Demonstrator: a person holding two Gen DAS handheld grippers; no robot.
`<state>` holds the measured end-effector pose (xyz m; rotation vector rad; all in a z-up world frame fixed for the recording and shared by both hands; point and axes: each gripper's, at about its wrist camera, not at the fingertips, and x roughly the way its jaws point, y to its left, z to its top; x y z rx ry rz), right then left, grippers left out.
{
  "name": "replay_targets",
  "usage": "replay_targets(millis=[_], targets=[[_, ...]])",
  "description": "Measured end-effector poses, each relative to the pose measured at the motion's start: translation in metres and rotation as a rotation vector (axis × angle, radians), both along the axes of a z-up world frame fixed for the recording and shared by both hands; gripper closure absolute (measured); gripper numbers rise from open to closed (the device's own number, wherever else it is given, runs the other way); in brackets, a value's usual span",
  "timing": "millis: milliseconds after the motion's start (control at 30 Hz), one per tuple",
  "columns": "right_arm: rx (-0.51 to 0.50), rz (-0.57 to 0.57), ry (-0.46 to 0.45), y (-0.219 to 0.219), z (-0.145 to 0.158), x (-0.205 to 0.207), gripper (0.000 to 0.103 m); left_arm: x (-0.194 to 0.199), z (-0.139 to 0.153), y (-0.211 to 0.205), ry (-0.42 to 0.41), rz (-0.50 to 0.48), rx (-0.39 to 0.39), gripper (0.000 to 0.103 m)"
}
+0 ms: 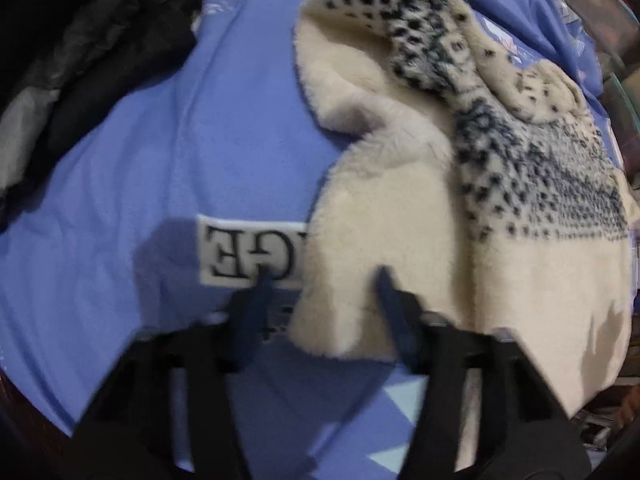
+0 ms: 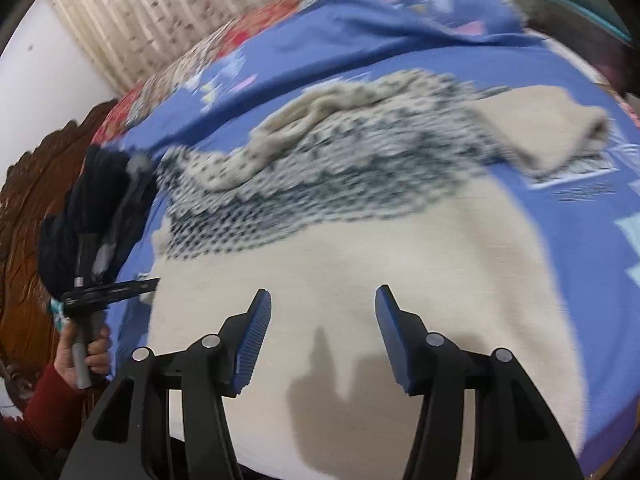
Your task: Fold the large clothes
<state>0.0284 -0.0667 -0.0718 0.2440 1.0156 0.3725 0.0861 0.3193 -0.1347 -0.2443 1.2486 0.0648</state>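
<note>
- The left gripper (image 1: 322, 280), at the bottom centre of its own view, has black arms ending in dark blue fingers, spread apart with nothing between them; one tip hangs over a white printed label (image 1: 248, 254), the other over the sweater's plain edge.
- The right gripper (image 2: 323, 302), low in its view, also stands spread and empty, its ribbed blue pads (image 2: 256, 340) above plain cream cloth, its shadow falling on the fabric below.
- The sweater (image 2: 360, 264) is a thick, fleecy cream knit with a band of dark speckled pattern. It lies spread on the bed, sleeves folded loosely across its upper part.
- Beneath it is a smooth blue bedsheet (image 1: 132, 200) with pale printed shapes.
- Dark, crumpled clothes (image 1: 104, 60) are heaped at the upper left of the left view.
- At the left edge of the right view, a hand (image 2: 86, 354) in a red sleeve (image 2: 52, 404) grips the other tool's handle.
- Carved brown wood (image 2: 36, 208) and pale pleated curtains (image 2: 160, 12) sit behind.
</note>
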Motion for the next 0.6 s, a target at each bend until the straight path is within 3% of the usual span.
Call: replay_targets(millis=[33, 67, 200, 300, 367, 467, 533, 600], targets=[[0.004, 0.008, 0.003, 0.006, -0.003, 0.001, 0.029, -0.002, 0.003, 0.002, -0.009, -0.008, -0.028, 0.092], [0.01, 0.02, 0.006, 0.011, -0.005, 0.001, 0.029, -0.006, 0.007, 0.004, -0.013, -0.006, -0.044, 0.095], [0.02, 0.066, 0.012, 0.034, -0.007, 0.011, 0.029, -0.036, 0.05, 0.038, -0.092, 0.065, 0.024, 0.097], [0.014, 0.116, -0.012, 0.053, 0.0, 0.028, 0.029, -0.069, 0.087, 0.091, -0.163, 0.179, 0.093, 0.097], [0.05, 0.146, -0.011, 0.064, 0.006, 0.054, 0.029, -0.092, 0.104, 0.125, -0.18, 0.269, 0.171, 0.097], [0.037, 0.177, -0.015, 0.084, 0.006, 0.107, 0.029, -0.102, 0.11, 0.146, -0.176, 0.319, 0.19, 0.097], [0.004, 0.199, 0.044, 0.1, -0.01, 0.15, 0.029, -0.103, 0.105, 0.152, -0.166, 0.338, 0.161, 0.097], [-0.028, 0.238, 0.158, 0.117, -0.036, 0.198, 0.029, -0.106, 0.102, 0.156, -0.163, 0.338, 0.161, 0.096]])
